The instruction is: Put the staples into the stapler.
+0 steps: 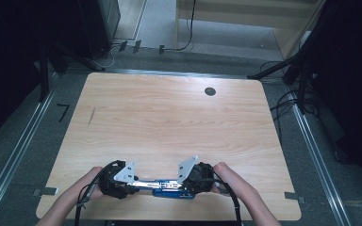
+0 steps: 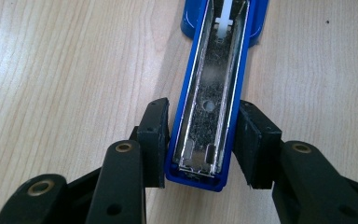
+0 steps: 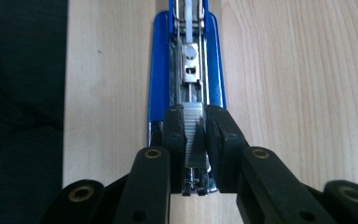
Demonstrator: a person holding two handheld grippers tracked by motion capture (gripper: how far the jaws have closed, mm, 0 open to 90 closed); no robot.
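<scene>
Near the worktop's (image 1: pixel 169 113) front edge, our left claw (image 2: pixel 204 140) clamps the flipped-open lid of the blue stapler (image 1: pixel 169 187), while our right claw (image 3: pixel 196 140) pinches a strip of staples (image 3: pixel 196 133) over its channel. Tilted, the strip could jam or crumble apart.

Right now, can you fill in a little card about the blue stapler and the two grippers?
thing: blue stapler, swung open, lying flat near the front edge of the table
left gripper: shut on the stapler's open top arm, pads against its blue sides
right gripper: shut on a strip of staples, above the stapler's metal channel
hands: one on each gripper, coming in from the table's near side
</scene>
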